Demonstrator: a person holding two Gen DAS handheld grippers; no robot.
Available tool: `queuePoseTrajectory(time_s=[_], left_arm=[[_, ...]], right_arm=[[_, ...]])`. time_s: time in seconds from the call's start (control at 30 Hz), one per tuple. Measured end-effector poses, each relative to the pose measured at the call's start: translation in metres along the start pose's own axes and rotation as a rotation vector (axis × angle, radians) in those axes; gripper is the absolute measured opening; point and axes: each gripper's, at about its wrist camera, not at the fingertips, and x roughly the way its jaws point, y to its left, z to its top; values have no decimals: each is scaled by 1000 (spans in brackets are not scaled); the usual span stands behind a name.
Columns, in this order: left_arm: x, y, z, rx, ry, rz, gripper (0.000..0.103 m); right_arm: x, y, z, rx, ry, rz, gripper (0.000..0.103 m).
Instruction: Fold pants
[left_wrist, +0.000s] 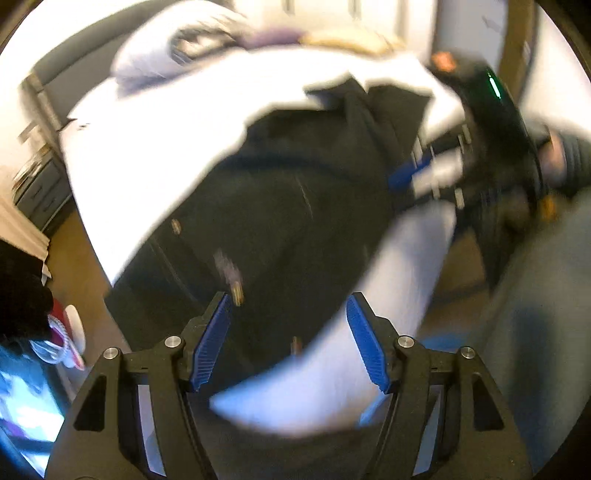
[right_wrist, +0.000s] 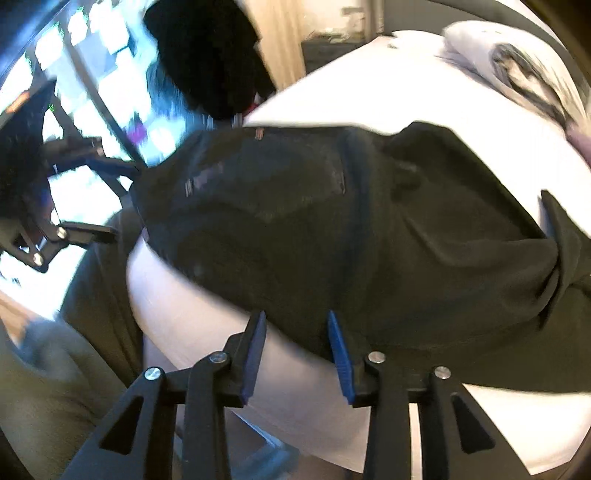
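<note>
Dark pants lie loosely spread on a white bed, filling the centre of both wrist views, with the fabric rumpled into soft ridges. In the left wrist view the left claw sits at the bottom centre, its blue pads wide apart and holding nothing, hovering over the near edge of the cloth. In the right wrist view the right claw is at the bottom centre, partly open and empty, its tips at the pants' near hem. Both views are motion-blurred. The cloth looks soft, limp and fairly light; it should drape and slide, so pinching a seamed edge or waistband corner seems safest.
</note>
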Motion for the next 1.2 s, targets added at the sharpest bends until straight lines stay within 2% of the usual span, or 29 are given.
queuePoseTrajectory(time_s=[0.1,0.17,0.23,0.27,0.3,0.37,0.43,0.5,0.6,0.7,0.73,0.77,0.83,0.87,0.93,1.0,1.07,1.2], left_arm=[[17,0,34,-96,-64,-48,63],[45,-3,51,-126,-60,-92,63],[80,-5,59,-168,2,-90,61],[105,-5,60,-203,65,-100,52],[121,-4,58,-228,111,-106,50],[136,-6,57,-250,138,-96,49],[128,-10,65,-244,105,-112,47],[113,-13,76,-253,34,-149,46],[115,-15,94,-280,-5,-152,47],[146,-1,83,-400,51,-176,45],[161,5,75,-471,77,-198,41],[166,11,70,-508,75,-204,39],[169,18,67,-558,52,-237,40],[169,20,66,-572,49,-251,40],[172,22,64,-591,43,-268,40],[175,26,61,-616,34,-288,40],[171,26,55,-632,24,-303,40],[172,35,50,-644,1,-331,40]], right_arm=[[10,-14,-6,37,14,-15,38],[21,-26,-16,82,54,-30,38],[14,-35,-24,138,20,1,38],[8,-38,-25,153,11,10,38],[0,-41,-27,161,0,16,37],[-17,-51,-31,186,-37,24,37],[-38,-71,-33,245,-94,20,37],[-56,-101,-31,340,-151,-2,37],[-74,-144,-25,459,-217,-65,37],[-89,-177,0,479,-239,-204,37],[-91,-183,11,461,-240,-254,37],[-91,-189,22,442,-236,-296,39],[-84,-205,46,410,-209,-333,52],[-77,-209,60,385,-182,-363,55],[-57,-210,85,314,-134,-419,55],[-33,-216,105,274,-82,-435,55],[-8,-231,118,279,-17,-465,55],[30,-258,120,327,74,-527,55]])
